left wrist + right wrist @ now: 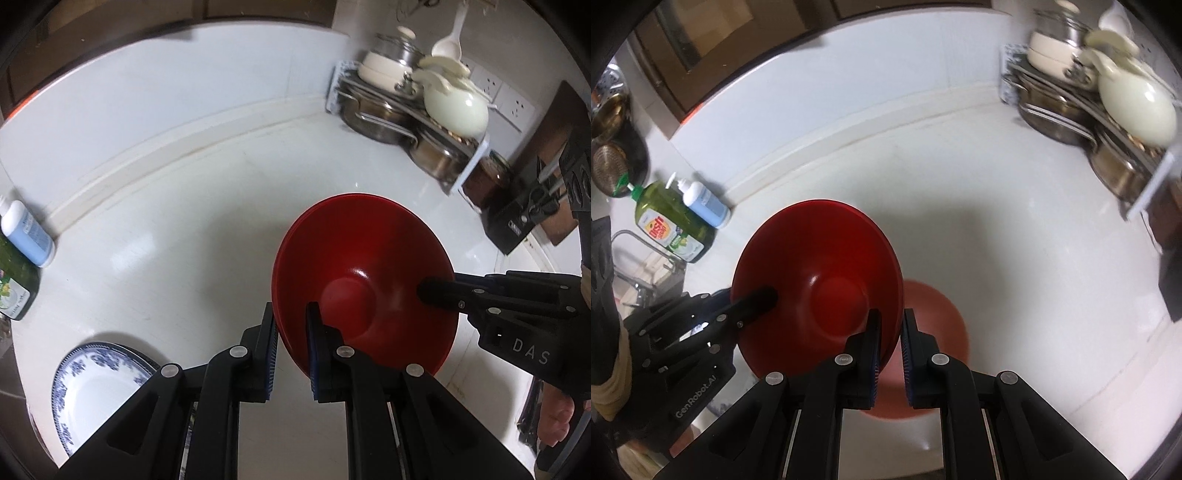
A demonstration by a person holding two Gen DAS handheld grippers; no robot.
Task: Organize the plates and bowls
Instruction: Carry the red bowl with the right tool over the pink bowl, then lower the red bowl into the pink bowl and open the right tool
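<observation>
A red bowl (354,266) hangs tilted above the white counter (184,221), and its rim looks doubled, as if two bowls are nested. My left gripper (291,314) is shut on its left rim. My right gripper (890,321) is shut on the opposite rim of the same red bowl (816,273). Each view shows the other gripper's finger lying inside the bowl: the right gripper (436,291) and the left gripper (757,295). A blue-and-white plate (92,387) lies on the counter at lower left. Under the bowl is a blurred reddish round patch (938,332); dish or reflection, I cannot tell.
A metal rack (406,110) with steel pots and cream lids stands in the back right corner. A dark knife block (517,221) sits right of it. A green soap bottle (668,229) and a pale blue pump bottle (705,206) stand by the sink tap (635,236) on the left.
</observation>
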